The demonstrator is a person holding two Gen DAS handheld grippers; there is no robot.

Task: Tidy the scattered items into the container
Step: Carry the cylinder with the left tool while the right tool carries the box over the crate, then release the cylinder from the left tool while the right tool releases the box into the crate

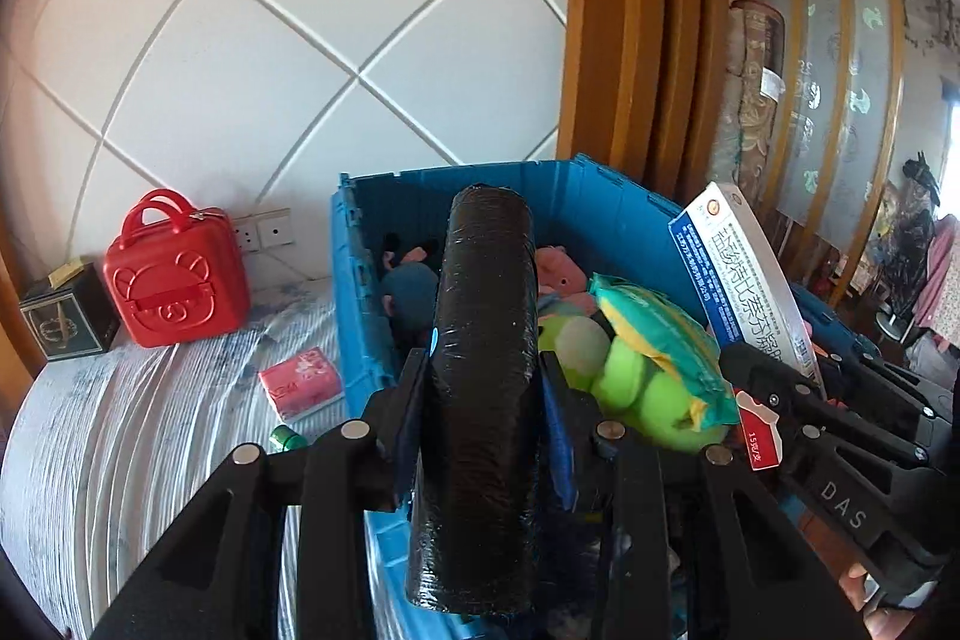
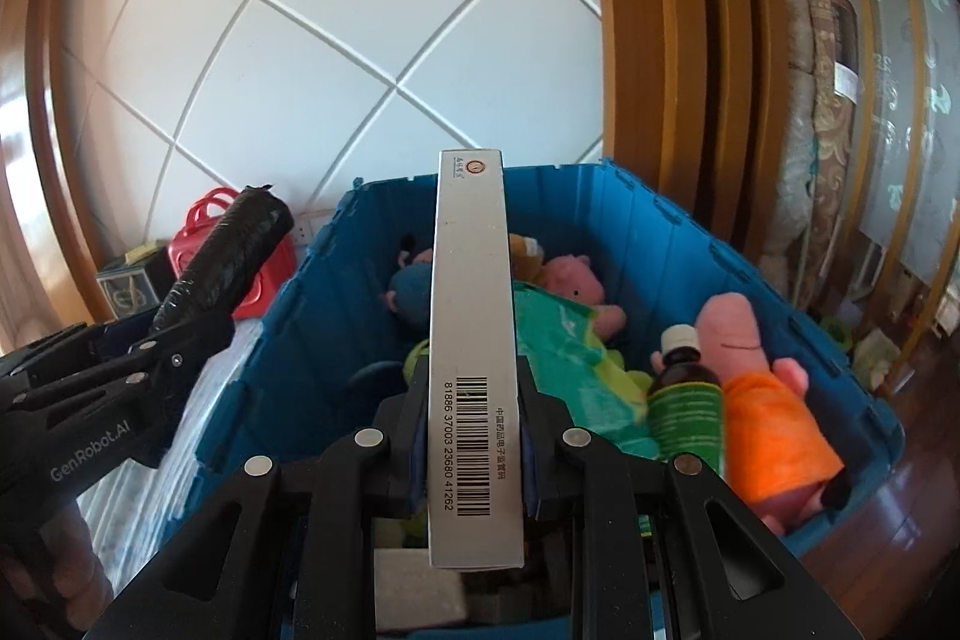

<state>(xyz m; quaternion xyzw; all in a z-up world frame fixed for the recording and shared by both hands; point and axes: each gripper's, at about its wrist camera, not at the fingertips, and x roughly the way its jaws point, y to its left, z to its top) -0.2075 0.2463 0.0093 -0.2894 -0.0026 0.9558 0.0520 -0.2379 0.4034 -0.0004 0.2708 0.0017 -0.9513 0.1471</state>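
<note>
We have both loads poised above the big blue plastic crate [image 2: 690, 244], which fills the centre and lower right of the right wrist view and already holds a heap of soft toys: a pink plush pig in orange [image 2: 762, 400], a green plush turtle [image 1: 648, 364], a green-labelled brown bottle [image 2: 684, 394]. In the left wrist view our left gripper [image 1: 483, 400] has its fingers [image 1: 414, 400] closed on a black shiny-wrapped cylinder [image 1: 486, 340], its long axis running away from us toward the crate's far wall, over the near left corner. Our right gripper [image 2: 474, 436] pinches a long silver-grey medicine carton with a barcode [image 2: 471, 340] edge-on, also pointing forward over the crate's middle. Each item, we judge, needs only lowering and letting go; the toy heap leaves more room on the left. On the striped bed [image 1: 150, 430] at lower left lie a pink tissue packet [image 1: 300, 382] and a small green cap [image 1: 287, 439], with a red plastic case [image 1: 174, 274] behind.
</note>
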